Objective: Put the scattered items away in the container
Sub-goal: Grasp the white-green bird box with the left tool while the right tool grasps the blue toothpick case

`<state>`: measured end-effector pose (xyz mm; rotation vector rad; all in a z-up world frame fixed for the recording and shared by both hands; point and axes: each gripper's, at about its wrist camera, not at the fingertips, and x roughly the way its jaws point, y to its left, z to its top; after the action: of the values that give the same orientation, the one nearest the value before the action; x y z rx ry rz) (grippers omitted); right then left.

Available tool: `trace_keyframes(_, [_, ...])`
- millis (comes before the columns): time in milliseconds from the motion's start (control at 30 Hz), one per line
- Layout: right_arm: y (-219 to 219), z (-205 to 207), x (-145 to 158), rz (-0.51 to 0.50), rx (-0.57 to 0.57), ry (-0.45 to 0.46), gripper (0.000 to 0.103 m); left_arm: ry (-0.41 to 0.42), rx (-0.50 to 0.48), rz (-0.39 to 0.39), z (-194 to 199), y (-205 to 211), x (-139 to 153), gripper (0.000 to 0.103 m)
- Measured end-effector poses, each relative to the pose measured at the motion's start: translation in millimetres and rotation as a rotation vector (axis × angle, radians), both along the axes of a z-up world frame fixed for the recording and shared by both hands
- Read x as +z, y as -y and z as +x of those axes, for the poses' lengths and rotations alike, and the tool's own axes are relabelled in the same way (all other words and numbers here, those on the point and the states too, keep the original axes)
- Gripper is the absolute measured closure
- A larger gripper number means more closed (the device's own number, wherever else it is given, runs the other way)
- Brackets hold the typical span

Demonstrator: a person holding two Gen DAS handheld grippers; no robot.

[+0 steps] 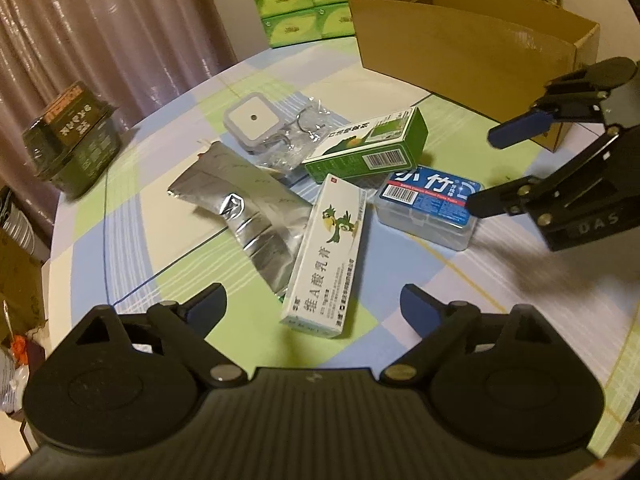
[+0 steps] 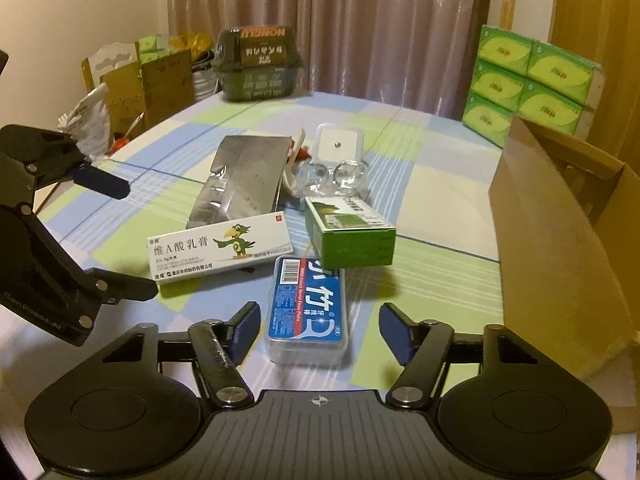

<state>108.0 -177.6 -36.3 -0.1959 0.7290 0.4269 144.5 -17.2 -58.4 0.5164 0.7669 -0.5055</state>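
Scattered on the checked tablecloth are a white ointment box with a green bird [image 1: 328, 256], a green box [image 1: 364, 148], a blue-lidded clear floss case [image 1: 428, 208], a silver foil pouch [image 1: 240, 200], a white square device [image 1: 252, 120] and a clear bag of rings [image 1: 304, 128]. My left gripper [image 1: 312, 304] is open, its pads either side of the white box's near end without touching it. My right gripper [image 2: 320, 320] is open around the floss case [image 2: 306, 312], with gaps at both pads. The open cardboard box [image 2: 552, 240] stands to the right.
A dark green wrapped package [image 2: 256, 64] sits at the table's far edge by the curtain. Stacked green tissue packs [image 2: 528, 80] stand behind the cardboard box. Cartons and bags [image 2: 136, 80] crowd the floor beyond the left edge of the table.
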Motion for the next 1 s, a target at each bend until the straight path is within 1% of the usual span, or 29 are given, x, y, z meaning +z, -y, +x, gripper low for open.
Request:
trace_keyframes(100, [-5,7,-6,-0.012,0.001,-0.009,0.046,-0.001,-0.018,0.005,7,4,-5,0.015])
trace_keyframes(333, [-12,22,-20,-0.024,0.018,-0.057,0.046,-0.010,-0.046,-0.003,18,10,-16,0.015])
trace_keyframes(567, [-16,30,-30,-0.035,0.016,-0.078,0.046,-0.027,-0.058,-0.009,25,15,-23,0.016])
trace_keyframes(633, [-17,32,-32,-0.036,0.016,-0.080,0.046,-0.026,-0.070,-0.005,26,18,-24,0.023])
trace_keyframes(667, [-17,33,-32,-0.035,0.015,-0.082,0.046,-0.022,-0.078,0.003,26,19,-26,0.025])
trace_keyframes(733, [-17,35,-33,-0.034,0.013,-0.085,0.047,-0.014,-0.093,0.020,26,22,-28,0.033])
trace_keyframes(767, [-17,36,-33,-0.033,0.014,-0.087,0.050,-0.011,-0.097,0.026,26,23,-29,0.035])
trace_keyframes(800, [-17,37,-33,-0.034,0.013,-0.088,0.050,-0.010,-0.100,0.032,27,24,-30,0.039])
trace_keyframes(833, [-16,37,-33,-0.034,0.013,-0.088,0.050,-0.008,-0.101,0.039,27,25,-31,0.045])
trace_keyframes(867, [-16,37,-33,-0.034,0.012,-0.088,0.050,-0.006,-0.103,0.045,28,25,-32,0.049])
trace_keyframes(933, [-15,37,-33,-0.033,0.009,-0.089,0.050,0.004,-0.104,0.057,27,27,-33,0.065])
trace_keyframes(967, [-16,37,-33,-0.033,0.006,-0.090,0.050,0.012,-0.101,0.063,26,27,-32,0.067])
trace_keyframes(1000, [-15,36,-33,-0.032,0.005,-0.091,0.050,0.011,-0.098,0.063,25,27,-32,0.067])
